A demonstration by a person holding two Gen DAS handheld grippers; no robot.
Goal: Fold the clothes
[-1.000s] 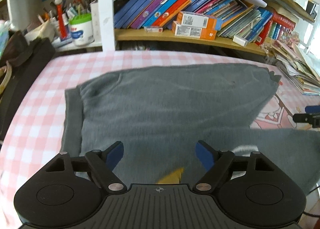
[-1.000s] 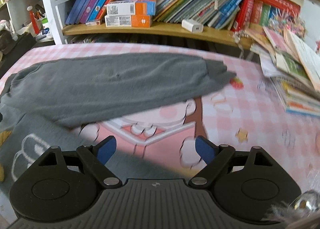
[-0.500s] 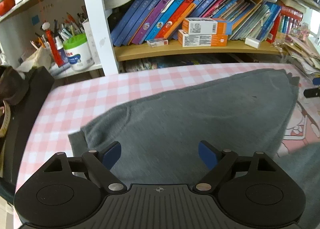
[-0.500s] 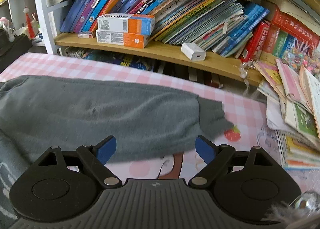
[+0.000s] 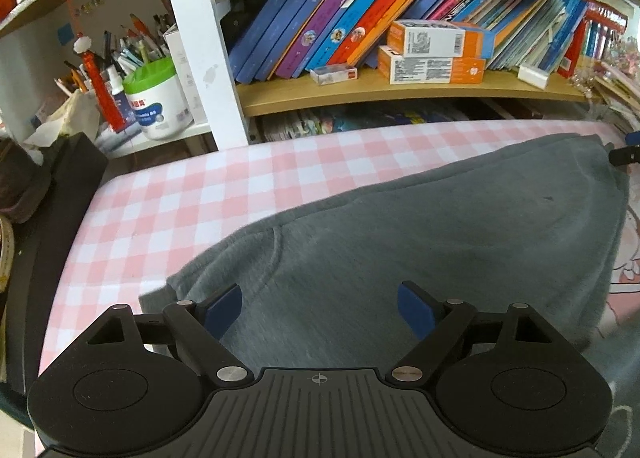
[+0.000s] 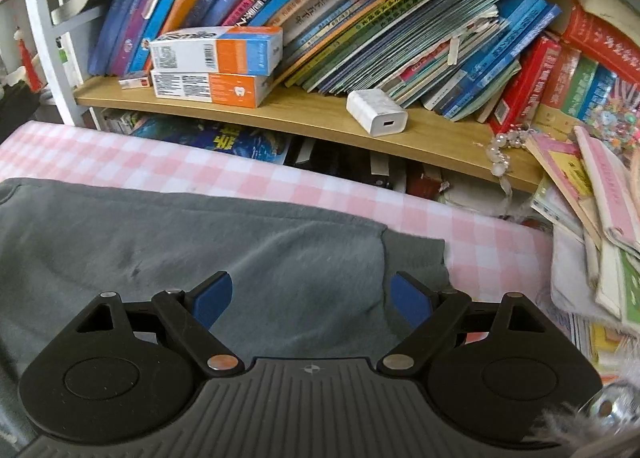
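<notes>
A pair of grey fleece trousers lies flat on the pink checked tablecloth. My left gripper hovers open over the waistband end, its blue pads spread with nothing between them. In the right wrist view the trouser leg ends in a ribbed cuff. My right gripper is open just above that cuff end, holding nothing. The right gripper's tip shows at the far right edge of the left wrist view.
A wooden shelf of leaning books runs along the table's far edge, with orange boxes and a white charger. Loose booklets pile up at the right. A green-lidded tub and a dark bag stand at the left.
Both grippers have moved forward toward the far side of the table, the left to the waistband end and the right to the cuff end. Both stayed open.
</notes>
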